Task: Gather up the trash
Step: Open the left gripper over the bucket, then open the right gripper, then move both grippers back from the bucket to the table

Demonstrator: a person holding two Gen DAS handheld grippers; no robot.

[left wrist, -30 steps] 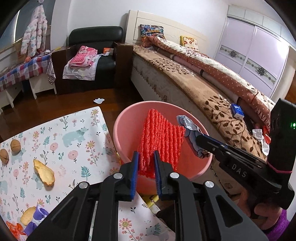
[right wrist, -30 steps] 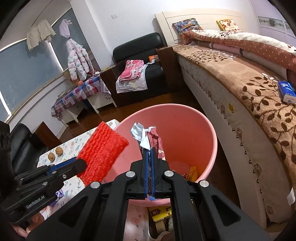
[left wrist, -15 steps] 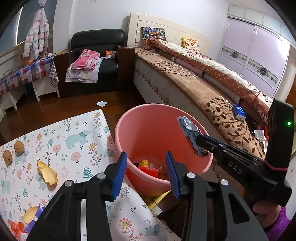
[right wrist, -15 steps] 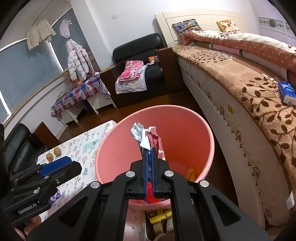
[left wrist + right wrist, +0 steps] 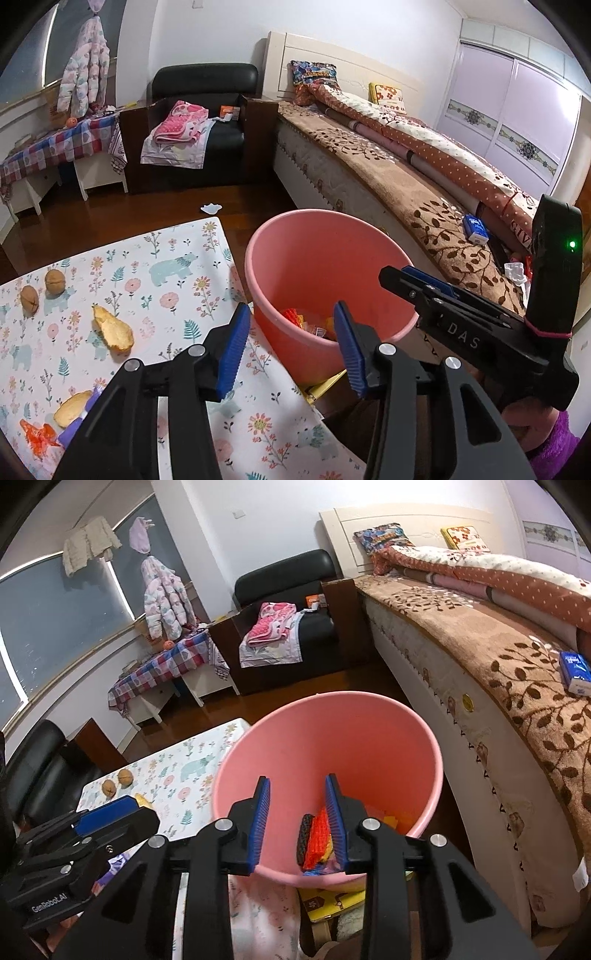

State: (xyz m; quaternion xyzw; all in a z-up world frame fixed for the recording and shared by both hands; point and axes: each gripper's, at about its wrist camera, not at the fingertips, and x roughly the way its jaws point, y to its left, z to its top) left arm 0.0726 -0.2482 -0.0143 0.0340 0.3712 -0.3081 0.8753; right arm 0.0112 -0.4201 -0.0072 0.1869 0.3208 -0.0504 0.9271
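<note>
A pink bucket (image 5: 317, 236) (image 5: 369, 716) stands on the floor between the table and the bed. Inside it lie a red mesh piece (image 5: 317, 834) and other wrappers (image 5: 314, 325). My left gripper (image 5: 291, 332) is open and empty, held over the bucket's near rim. My right gripper (image 5: 297, 812) is open and empty above the bucket's inside; it also shows in the left wrist view (image 5: 406, 277). On the floral table (image 5: 166, 273) lie two walnuts (image 5: 55, 282), peel pieces (image 5: 112, 328) and an orange scrap (image 5: 37, 437).
A bed (image 5: 424, 192) runs along the right with a blue tissue pack (image 5: 475, 229) on it. A black armchair (image 5: 199, 122) with clothes stands at the back. A white scrap (image 5: 211, 208) lies on the wood floor. A yellow box (image 5: 332, 901) sits under the bucket.
My left gripper opened and dropped the red mesh piece into the bucket, then my right gripper opened and its crumpled wrapper fell in too. Both grippers have pulled back slightly.
</note>
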